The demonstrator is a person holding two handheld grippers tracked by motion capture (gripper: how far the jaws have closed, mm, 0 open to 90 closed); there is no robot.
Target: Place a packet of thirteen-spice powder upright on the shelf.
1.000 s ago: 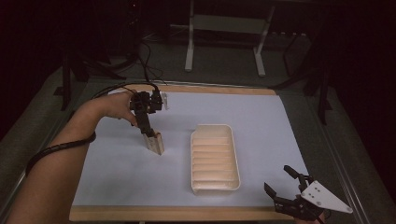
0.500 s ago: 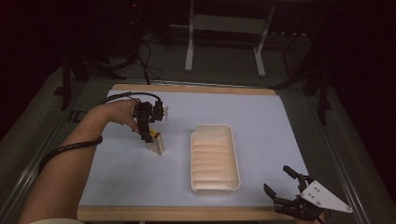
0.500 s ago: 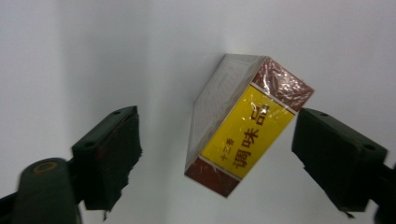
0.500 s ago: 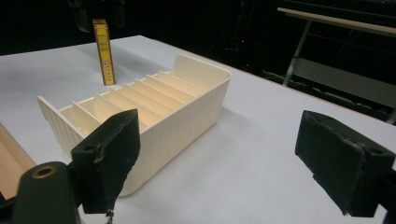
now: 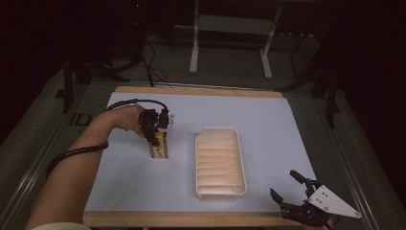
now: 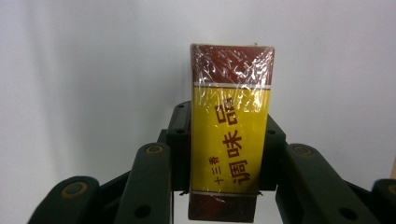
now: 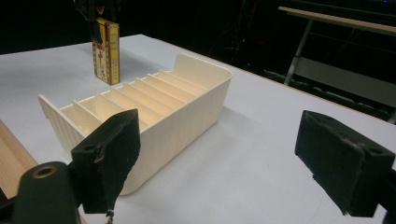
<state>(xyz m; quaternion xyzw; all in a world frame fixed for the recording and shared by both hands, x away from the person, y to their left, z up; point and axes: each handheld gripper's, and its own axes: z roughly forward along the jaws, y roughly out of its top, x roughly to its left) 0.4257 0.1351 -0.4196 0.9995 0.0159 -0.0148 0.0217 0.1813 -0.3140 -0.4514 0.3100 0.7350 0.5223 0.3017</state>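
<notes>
A yellow and dark red seasoning box [image 6: 231,135], wrapped in clear film, is clamped between the jaws of my left gripper [image 5: 155,134]. In the high view the box [image 5: 159,146] stands on end left of the tray, its lower end at the pale blue mat. Whether it rests there I cannot tell. A cream tray [image 5: 216,130] with several ribbed slots lies mid-table, holding nothing. My right gripper [image 5: 283,184] hangs open off the near right corner with nothing between its jaws. From it, the tray wall [image 7: 187,116] is close and the box [image 7: 106,50] stands beyond.
The pale blue mat [image 5: 268,120] covers a wooden tabletop whose edge [image 5: 182,219] runs along the front. A black cable [image 5: 72,154] loops around the left forearm. Metal stand legs [image 5: 194,43] rise on the dark floor behind the table.
The left hand and gripper have come nearer and slightly right above the box, which now stands more upright in about the same spot. The right gripper has not moved.
</notes>
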